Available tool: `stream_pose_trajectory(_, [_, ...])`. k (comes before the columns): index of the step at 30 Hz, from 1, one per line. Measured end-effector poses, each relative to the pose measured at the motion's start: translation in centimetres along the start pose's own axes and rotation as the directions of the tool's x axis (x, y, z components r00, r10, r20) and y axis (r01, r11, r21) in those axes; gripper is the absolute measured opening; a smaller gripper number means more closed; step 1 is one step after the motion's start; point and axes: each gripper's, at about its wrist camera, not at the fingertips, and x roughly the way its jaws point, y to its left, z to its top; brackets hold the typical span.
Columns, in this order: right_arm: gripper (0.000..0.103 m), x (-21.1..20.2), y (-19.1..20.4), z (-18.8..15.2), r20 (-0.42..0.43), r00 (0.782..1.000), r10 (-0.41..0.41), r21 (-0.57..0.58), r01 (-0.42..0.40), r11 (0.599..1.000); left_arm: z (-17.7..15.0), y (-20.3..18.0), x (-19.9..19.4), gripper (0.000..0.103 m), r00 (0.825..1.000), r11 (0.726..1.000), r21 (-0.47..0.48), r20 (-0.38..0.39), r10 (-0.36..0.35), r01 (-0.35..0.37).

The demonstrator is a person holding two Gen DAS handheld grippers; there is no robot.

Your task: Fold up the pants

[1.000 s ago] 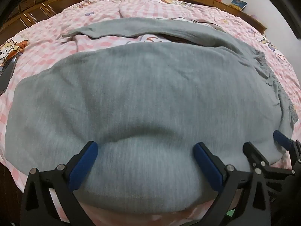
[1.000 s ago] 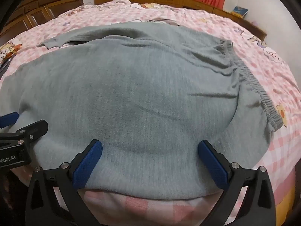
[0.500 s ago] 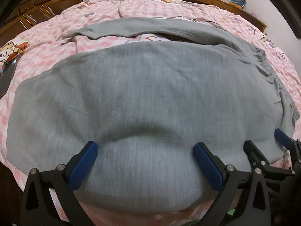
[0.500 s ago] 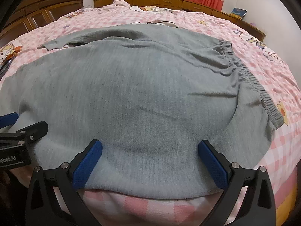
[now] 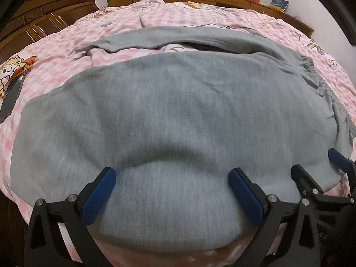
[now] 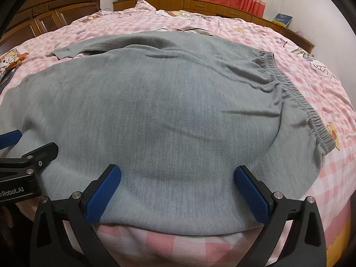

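Observation:
Grey knit pants (image 5: 169,111) lie spread across a pink checked bed (image 5: 55,49), waistband (image 5: 329,93) at the right, one leg (image 5: 169,36) angled away at the back. My left gripper (image 5: 171,178) is open over the near edge of the cloth, fingers wide apart. My right gripper (image 6: 178,174) is also open over the near edge, close to the waistband (image 6: 309,111) end of the pants (image 6: 169,102). The right gripper shows at the right of the left wrist view (image 5: 320,173); one of the left gripper's fingers (image 6: 10,138) shows at the left of the right wrist view.
A dark phone or tablet (image 5: 10,101) lies on the bed at the far left. Wooden wardrobes (image 5: 44,15) stand at the left, a low wooden cabinet (image 6: 222,9) with curtains behind. A pillow (image 5: 155,0) lies at the head of the bed.
Both views have tilted slightly so the pants sit lower in frame and more of the room shows. Both grippers stay open over the near edge.

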Motion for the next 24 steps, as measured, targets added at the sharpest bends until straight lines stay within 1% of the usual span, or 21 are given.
stream_pose_trajectory(24, [0.103, 0.01, 0.03, -0.07, -0.001, 1.0, 0.001, 0.001, -0.001, 1.0, -0.17, 0.02, 0.23, 0.103, 1.0, 1.0, -0.004, 0.007, -0.002, 0.002])
